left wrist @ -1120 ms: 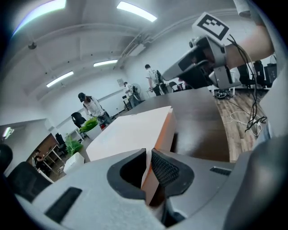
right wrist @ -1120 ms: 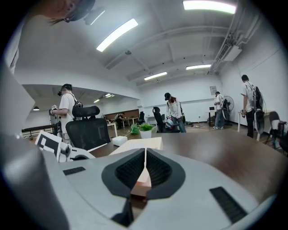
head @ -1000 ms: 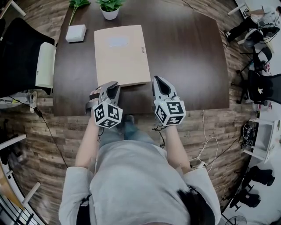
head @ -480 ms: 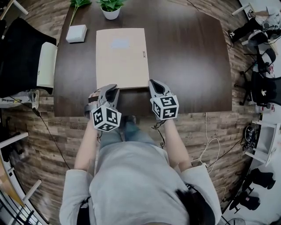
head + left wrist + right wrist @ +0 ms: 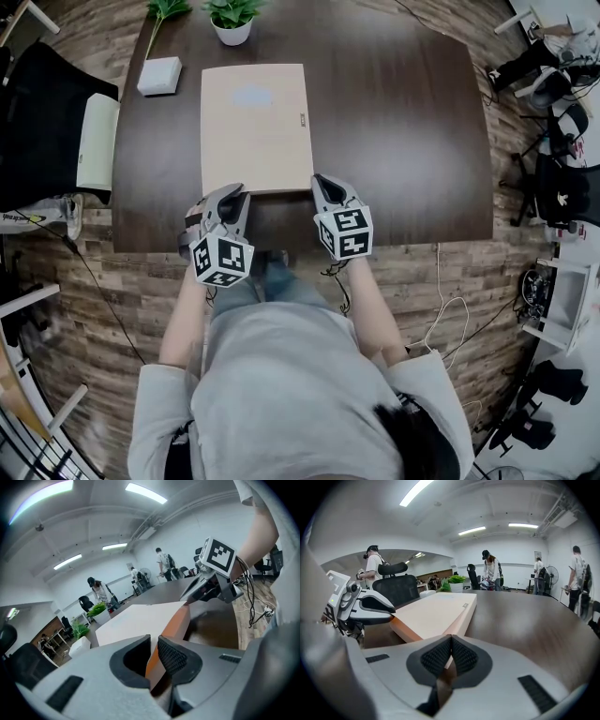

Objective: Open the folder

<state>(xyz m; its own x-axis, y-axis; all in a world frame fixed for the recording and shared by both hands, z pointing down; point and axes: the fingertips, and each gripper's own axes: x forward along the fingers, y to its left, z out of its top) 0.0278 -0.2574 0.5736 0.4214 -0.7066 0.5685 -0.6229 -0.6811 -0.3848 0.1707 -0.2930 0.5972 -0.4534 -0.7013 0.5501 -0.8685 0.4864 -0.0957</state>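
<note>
1. The folder [image 5: 255, 127] lies shut on the table [image 5: 403, 141], its near corners at your fingertips.
2. Your left gripper [image 5: 153, 645] nips the left corner, jaws barely apart. The right gripper [image 5: 450, 641] is closed, just short of the other corner.
3. If you lift now, the whole folder may rise or slide, because nothing pins it.

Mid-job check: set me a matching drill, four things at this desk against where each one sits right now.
Things:
1. potted plant
2. white box
3. left gripper
4. right gripper

Places:
a. at the folder's near right corner
b. at the table's far edge, beyond the folder
c. clamped on the folder's near left corner
d. on the table, left of the folder's far left corner

Pairs: 1-b, 2-d, 3-c, 4-a
</note>
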